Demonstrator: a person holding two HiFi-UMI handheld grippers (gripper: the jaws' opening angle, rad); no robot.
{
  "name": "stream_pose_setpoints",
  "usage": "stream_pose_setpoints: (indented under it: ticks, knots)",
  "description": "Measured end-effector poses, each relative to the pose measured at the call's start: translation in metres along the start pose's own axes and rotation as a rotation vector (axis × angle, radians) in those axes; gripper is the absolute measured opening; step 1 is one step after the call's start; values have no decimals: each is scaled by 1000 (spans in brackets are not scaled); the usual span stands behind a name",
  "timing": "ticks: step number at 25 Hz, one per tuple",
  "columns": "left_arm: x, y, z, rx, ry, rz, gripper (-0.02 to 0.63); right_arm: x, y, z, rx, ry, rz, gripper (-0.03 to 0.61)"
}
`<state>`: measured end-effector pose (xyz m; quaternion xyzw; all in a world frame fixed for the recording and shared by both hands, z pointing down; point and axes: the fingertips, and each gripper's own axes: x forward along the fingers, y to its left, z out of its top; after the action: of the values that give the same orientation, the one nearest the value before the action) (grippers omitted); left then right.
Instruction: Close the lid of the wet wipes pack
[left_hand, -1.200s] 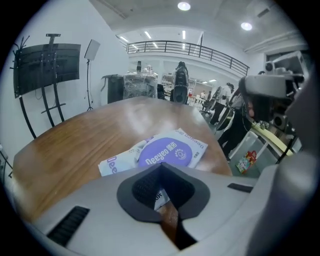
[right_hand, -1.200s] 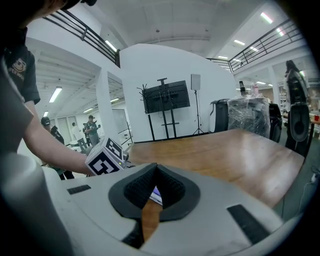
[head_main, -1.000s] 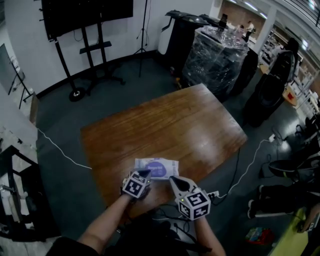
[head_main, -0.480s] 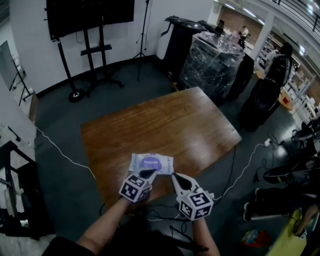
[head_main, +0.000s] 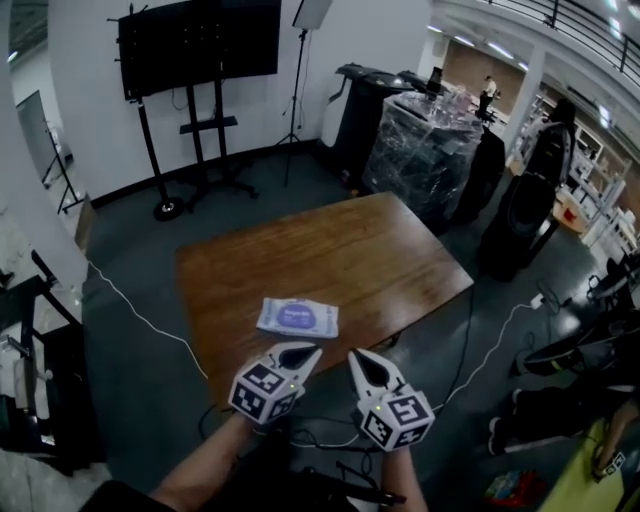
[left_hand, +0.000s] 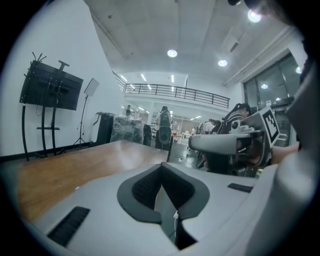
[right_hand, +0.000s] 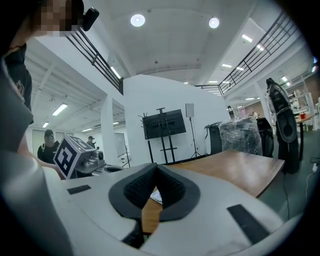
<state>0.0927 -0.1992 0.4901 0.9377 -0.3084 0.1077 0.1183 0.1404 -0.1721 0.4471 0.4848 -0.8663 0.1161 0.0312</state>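
Wet wipes pack (head_main: 297, 317) flat — long axis runs left-right.

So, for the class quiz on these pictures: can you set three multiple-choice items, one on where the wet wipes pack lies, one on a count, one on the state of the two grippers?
1. Where on the wooden table does the wet wipes pack lie?
A. At the far corner
B. Flat, towards the near edge
C. Overhanging the right edge

2. How many packs lie on the table?
A. One
B. Two
C. Three

3. How do the left gripper and the right gripper stand?
A. Both wide open
B. Left shut on the pack
C. Both shut, nothing between the jaws

Answers:
1 B: the head view shows the pack flat, close to the near edge.
2 A: only one pack shows on the wood.
3 C: each gripper view shows the pads together, with nothing between them.
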Motion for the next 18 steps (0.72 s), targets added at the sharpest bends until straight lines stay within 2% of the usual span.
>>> stream_pose_setpoints:
  ticks: [4, 9, 18]
  knots:
    - [-21, -32, 16, 16, -49, -3, -6, -28, 18, 10, -5, -45, 11, 11]
    - [-43, -63, 21, -11, -94, -31, -6, -56, 35, 14, 10, -105, 20, 11]
    - [-63, -99, 21, -3, -122, -49, -6, -96, 51, 21, 24, -145, 4, 11]
